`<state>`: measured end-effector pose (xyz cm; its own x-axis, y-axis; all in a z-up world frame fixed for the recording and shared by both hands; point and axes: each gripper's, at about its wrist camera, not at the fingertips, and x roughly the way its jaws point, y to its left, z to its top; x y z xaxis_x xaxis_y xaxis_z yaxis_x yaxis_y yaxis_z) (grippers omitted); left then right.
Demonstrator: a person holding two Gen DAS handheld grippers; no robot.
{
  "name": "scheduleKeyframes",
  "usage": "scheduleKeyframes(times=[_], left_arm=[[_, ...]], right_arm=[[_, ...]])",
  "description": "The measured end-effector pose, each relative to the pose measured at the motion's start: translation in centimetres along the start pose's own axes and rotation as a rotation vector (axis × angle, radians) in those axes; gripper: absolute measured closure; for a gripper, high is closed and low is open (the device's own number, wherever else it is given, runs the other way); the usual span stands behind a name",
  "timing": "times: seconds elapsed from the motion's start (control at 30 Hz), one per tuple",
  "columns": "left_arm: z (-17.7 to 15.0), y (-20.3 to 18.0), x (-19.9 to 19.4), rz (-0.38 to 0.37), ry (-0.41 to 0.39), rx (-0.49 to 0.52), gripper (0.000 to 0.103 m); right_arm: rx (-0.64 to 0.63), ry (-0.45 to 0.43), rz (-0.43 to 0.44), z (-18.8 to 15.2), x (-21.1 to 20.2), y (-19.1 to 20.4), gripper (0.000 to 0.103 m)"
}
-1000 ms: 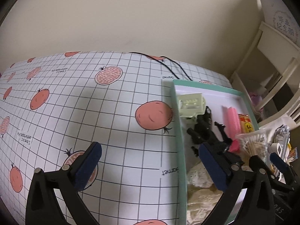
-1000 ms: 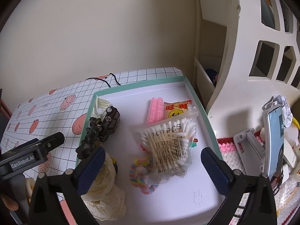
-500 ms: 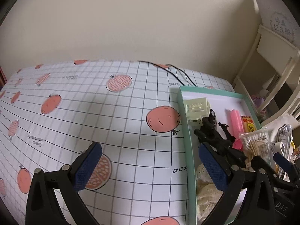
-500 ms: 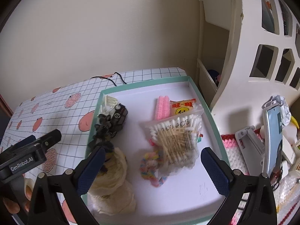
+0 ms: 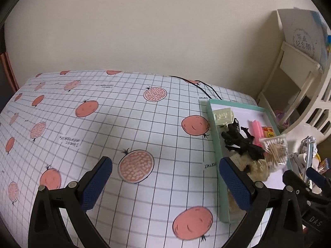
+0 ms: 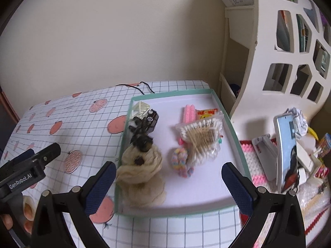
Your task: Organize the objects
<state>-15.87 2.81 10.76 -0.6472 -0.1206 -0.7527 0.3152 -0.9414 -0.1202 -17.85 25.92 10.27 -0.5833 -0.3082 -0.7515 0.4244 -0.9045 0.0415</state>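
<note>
Both your grippers are spread wide and hold nothing: the left gripper (image 5: 165,184) hangs over the bare tablecloth (image 5: 103,128), the right gripper (image 6: 167,186) over the near edge of the tray (image 6: 238,142).

Everything to sort seems to be in that tray. Nearest your right fingers lies the cream scrunchie (image 6: 140,173), against the tray's left wall. Just right of it sits the pastel hair tie (image 6: 182,161), touching the bag of cotton swabs (image 6: 201,138). Behind the scrunchie is a black clip (image 6: 142,136), partly on top of it, then the pink comb (image 6: 189,113) and a snack packet (image 6: 206,112) towards the back.

If you go for the scrunchie, I'd lower the right gripper straight down with one finger on each side of its bulk, clear of the tray wall. Close slowly; it's soft and should compress. Watch that the clip doesn't ride up with it.
</note>
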Motion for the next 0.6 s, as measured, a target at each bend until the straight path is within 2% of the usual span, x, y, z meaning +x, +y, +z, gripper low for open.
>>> scheduleKeyframes(times=[0.27, 0.6], left_arm=[[-2.0, 1.2, -3.4, 0.034, -0.044, -0.008, 0.000], [-6.0, 1.9, -5.9, 0.040, -0.045, 0.013, 0.000]], right_arm=[[0.004, 0.000, 0.011, -2.6, -2.5, 0.3, 0.000], [0.004, -0.013, 0.017, -5.8, -5.3, 1.1, 0.000]])
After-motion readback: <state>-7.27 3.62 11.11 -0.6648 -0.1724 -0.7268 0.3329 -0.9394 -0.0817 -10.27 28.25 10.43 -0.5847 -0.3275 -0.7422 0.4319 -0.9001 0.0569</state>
